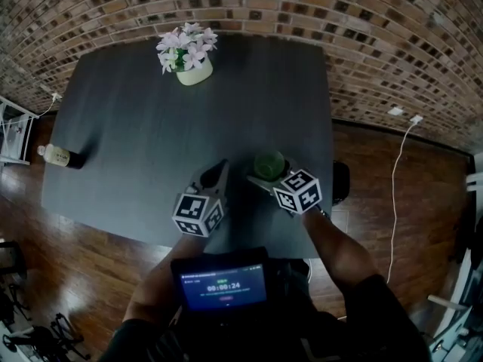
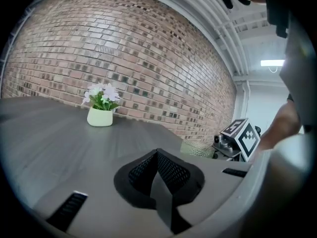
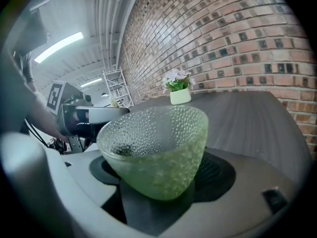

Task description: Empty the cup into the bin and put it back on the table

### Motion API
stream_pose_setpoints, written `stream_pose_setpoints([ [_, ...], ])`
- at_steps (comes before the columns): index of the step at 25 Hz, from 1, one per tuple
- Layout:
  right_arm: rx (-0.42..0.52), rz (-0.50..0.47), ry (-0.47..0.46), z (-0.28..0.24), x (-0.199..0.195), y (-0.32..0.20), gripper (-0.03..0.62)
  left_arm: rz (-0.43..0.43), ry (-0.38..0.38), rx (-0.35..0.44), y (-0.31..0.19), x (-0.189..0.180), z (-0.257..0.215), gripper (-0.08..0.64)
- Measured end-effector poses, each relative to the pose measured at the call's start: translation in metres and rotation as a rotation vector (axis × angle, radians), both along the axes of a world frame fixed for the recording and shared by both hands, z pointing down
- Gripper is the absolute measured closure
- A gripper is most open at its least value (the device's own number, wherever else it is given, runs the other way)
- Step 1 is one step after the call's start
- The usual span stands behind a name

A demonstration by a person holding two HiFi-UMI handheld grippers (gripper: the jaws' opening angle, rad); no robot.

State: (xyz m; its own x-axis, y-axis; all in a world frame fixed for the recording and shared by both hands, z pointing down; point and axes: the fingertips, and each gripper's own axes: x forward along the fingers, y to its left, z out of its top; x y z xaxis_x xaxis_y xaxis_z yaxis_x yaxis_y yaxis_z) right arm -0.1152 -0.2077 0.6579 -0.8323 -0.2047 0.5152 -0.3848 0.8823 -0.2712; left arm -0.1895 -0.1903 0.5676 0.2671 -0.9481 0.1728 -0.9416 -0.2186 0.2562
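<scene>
The right tool (image 1: 266,176) has its jaws spread wide around a green glass cup (image 3: 153,148), gripping it over the desk (image 1: 151,127) near the 5 o'clock edge. The left tool (image 1: 219,173), just beside it at 9 o'clock, is closed and empty. A flowerpot (image 1: 194,72) stands at 12 o'clock.

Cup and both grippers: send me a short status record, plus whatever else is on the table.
cup: green dimpled glass, clamped between the right gripper's jaws
cup contents: cannot tell
right gripper: closed on the cup, over the table's near edge
left gripper: jaws together, empty, beside the right one
table: dark top
flower pot: upright at the far end
bottle: lying at the left edge
bin: not in view
</scene>
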Motion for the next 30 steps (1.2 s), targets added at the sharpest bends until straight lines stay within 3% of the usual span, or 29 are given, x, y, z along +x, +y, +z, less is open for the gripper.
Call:
stream_pose_setpoints([
  [6, 0.010, -0.020, 0.017, 0.004, 0.001, 0.005, 0.189, 0.007, 0.004, 0.000, 0.003, 0.003, 0.000, 0.569],
  [8, 0.005, -0.027, 0.017, 0.004, 0.001, 0.007, 0.141, 0.006, 0.007, 0.003, 0.004, 0.003, -0.004, 0.569],
  [13, 0.010, -0.027, 0.014, -0.003, 0.007, 0.008, 0.133, -0.002, 0.024, 0.021, 0.008, 0.000, -0.013, 0.569],
  [18, 0.029, -0.013, -0.019, -0.032, 0.014, 0.010, 0.133, -0.009, 0.020, 0.033, 0.014, 0.001, -0.038, 0.569],
  [23, 0.058, 0.051, -0.049, -0.066, 0.027, 0.008, 0.133, -0.025, 0.079, 0.061, 0.021, -0.005, -0.072, 0.569],
  [27, 0.070, 0.101, -0.095, -0.096, 0.040, 0.011, 0.133, -0.001, 0.019, 0.088, 0.032, -0.006, -0.097, 0.569],
  [30, 0.092, 0.114, -0.122, -0.120, 0.048, 0.014, 0.133, 0.013, 0.019, 0.125, 0.042, -0.009, -0.114, 0.569],
])
